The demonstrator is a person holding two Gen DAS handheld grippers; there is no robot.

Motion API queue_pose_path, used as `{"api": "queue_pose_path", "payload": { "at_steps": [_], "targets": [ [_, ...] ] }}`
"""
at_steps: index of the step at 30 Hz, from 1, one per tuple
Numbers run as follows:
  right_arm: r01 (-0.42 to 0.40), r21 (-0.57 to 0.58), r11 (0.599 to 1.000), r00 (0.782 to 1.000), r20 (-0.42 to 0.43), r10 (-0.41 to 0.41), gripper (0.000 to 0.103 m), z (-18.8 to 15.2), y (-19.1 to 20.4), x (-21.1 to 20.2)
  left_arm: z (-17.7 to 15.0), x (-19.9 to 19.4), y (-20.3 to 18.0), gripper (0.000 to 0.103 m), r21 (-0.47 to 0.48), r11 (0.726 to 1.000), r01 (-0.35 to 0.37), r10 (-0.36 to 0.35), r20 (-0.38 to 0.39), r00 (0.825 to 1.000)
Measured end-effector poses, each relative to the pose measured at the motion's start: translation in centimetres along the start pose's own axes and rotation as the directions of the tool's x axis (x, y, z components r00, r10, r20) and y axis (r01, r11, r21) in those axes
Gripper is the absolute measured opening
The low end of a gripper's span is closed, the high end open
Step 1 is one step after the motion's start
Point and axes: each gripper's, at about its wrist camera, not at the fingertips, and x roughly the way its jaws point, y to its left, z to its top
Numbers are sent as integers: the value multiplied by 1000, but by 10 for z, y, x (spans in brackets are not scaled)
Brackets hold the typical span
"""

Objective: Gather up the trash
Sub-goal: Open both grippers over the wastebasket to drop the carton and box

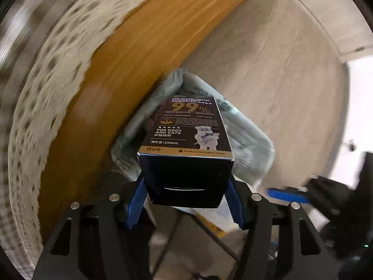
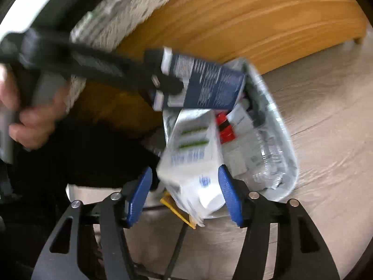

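Observation:
My left gripper (image 1: 185, 200) is shut on a dark pet-supplement box (image 1: 186, 144) and holds it above a trash bin lined with a pale plastic bag (image 1: 254, 144). The same box (image 2: 209, 86) and the left gripper (image 2: 160, 84) show in the right wrist view, over the bin (image 2: 282, 137). A white crumpled package with green and blue print (image 2: 193, 163) sits between the blue fingers (image 2: 229, 196) of my right gripper (image 2: 184, 196); the right pad touches it and a gap shows at the left pad. The bin holds a red item (image 2: 225, 128) and clear plastic wrappers (image 2: 261, 161).
An orange wooden bed frame (image 1: 121, 88) with a patterned mattress cover (image 1: 46, 74) runs along the left, right beside the bin. Pale wood-grain floor (image 1: 279, 74) lies to the right. A yellow-edged scrap (image 2: 177, 210) lies under the white package. A hand (image 2: 32, 121) holds the left gripper's handle.

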Motion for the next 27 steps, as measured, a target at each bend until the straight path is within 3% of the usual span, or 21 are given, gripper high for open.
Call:
{"api": "queue_pose_path", "payload": {
  "at_steps": [3,6,8,9,11,13,16,24,27],
  "targets": [
    [5,58,998,998,59,-9,57,-2,-9,-20,6,9,-13,59,16,994,-113,113,-6,994],
    [21,105,994,996,83,-29,57,-5,-20,-31,9,21,-32,61,76,988,-138,138,0,990],
    [54,126,991,995,74,-64,57,-9,-27,-36,10,26,-44,71,106,992,-63,70,-59,996],
    [80,131,988,994,67,-89,57,-11,-28,-38,9,19,-42,75,94,995,43,-37,-67,997],
    [107,142,984,991,64,-117,57,-11,-34,-40,8,0,-35,77,48,978,205,-204,-23,979],
    [117,165,979,989,67,-129,57,-12,-39,-45,9,-21,-22,78,-2,964,265,-265,14,964],
    [138,165,977,986,68,-150,57,-10,-39,-49,3,-63,4,78,-17,960,280,-277,105,955],
    [233,131,964,968,59,-242,57,8,-20,-50,2,-110,26,78,1,978,206,-202,201,958],
    [274,124,954,958,56,-282,57,18,-10,-54,-11,-130,36,78,-24,976,217,-206,237,950]
  ]
}}
